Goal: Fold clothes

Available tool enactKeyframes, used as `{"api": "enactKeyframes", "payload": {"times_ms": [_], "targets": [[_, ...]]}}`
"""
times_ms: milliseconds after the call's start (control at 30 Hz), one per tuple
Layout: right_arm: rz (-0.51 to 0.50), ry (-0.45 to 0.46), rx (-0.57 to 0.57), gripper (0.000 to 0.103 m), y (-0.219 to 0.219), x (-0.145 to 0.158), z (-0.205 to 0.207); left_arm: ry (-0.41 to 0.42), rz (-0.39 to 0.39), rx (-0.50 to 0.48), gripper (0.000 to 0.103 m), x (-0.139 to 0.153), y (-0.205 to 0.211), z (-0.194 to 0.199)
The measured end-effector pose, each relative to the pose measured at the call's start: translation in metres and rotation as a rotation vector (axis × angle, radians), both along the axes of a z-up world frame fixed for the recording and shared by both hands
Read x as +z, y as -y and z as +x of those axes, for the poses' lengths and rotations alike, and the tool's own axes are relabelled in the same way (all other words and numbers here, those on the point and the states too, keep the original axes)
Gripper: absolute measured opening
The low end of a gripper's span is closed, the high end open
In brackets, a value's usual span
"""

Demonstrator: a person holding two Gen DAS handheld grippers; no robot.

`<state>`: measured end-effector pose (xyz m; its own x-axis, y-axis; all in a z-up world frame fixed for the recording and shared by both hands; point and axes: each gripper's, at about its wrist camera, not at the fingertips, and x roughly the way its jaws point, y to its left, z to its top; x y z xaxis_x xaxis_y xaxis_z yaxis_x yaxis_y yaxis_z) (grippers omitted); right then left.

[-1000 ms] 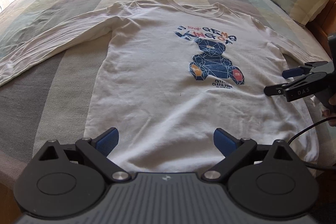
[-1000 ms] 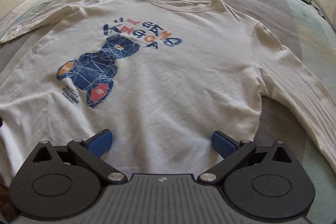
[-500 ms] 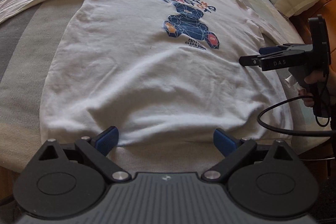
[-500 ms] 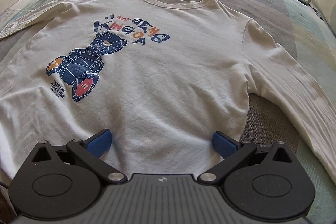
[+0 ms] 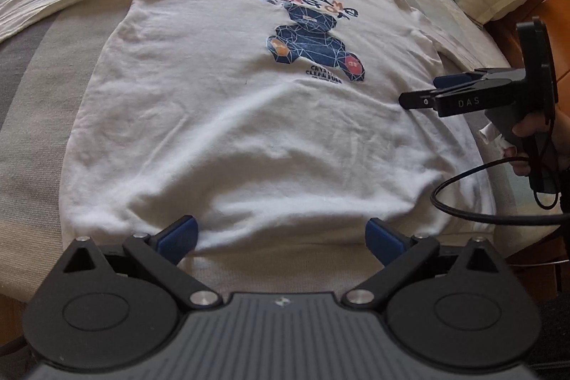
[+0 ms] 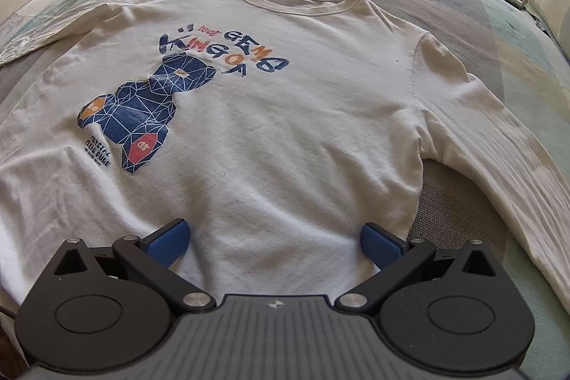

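The white long-sleeved shirt (image 5: pixel 228 116) lies flat, print up, on the bed (image 5: pixel 32 102); light, limp cotton, likely to sag, so best pinched at the hem near six o'clock; left gripper (image 5: pixel 283 234) and right gripper (image 6: pixel 274 235) both gape, holding nothing.

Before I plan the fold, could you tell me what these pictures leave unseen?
- Left view: shirt hem middle hidden behind left gripper.
- Left view: right gripper seen side-on; its opening unreadable there.
- Right view: sleeve cuff cut off by frame edge.
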<state>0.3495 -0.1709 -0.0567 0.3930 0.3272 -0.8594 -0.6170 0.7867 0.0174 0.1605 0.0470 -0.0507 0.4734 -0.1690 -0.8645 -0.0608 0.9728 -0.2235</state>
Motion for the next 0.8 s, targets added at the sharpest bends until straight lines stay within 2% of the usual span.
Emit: {"api": "enactKeyframes", "payload": {"times_ms": [100, 267, 300, 367, 567, 700, 800], "targets": [[-0.004, -0.001, 0.001, 0.103, -0.001, 0.0, 0.001, 0.003, 0.064, -0.055, 0.102, -0.001, 0.009, -0.001], [-0.008, 0.004, 0.04, 0.103, 0.0, 0.002, -0.001, 0.018, 0.016, -0.009, 0.102, 0.007, -0.004, -0.002], [-0.001, -0.003, 0.072, 0.103, 0.001, 0.006, -0.004, 0.025, 0.015, 0.002, 0.102, 0.01, -0.006, -0.002], [0.054, -0.025, 0.208, 0.103, 0.004, 0.017, -0.022, 0.044, 0.026, 0.012, 0.102, 0.018, -0.01, -0.003], [0.099, -0.078, 0.53, 0.103, 0.001, 0.031, -0.087, 0.084, 0.07, 0.04, 0.102, 0.034, -0.019, 0.003], [0.071, -0.007, 0.588, 0.103, -0.017, 0.023, -0.113, 0.108, 0.093, 0.039, 0.102, 0.041, -0.019, 0.008], [0.126, 0.014, 0.567, 0.103, -0.032, 0.021, -0.117, 0.116, 0.096, 0.037, 0.102, 0.044, -0.017, 0.01]]}}
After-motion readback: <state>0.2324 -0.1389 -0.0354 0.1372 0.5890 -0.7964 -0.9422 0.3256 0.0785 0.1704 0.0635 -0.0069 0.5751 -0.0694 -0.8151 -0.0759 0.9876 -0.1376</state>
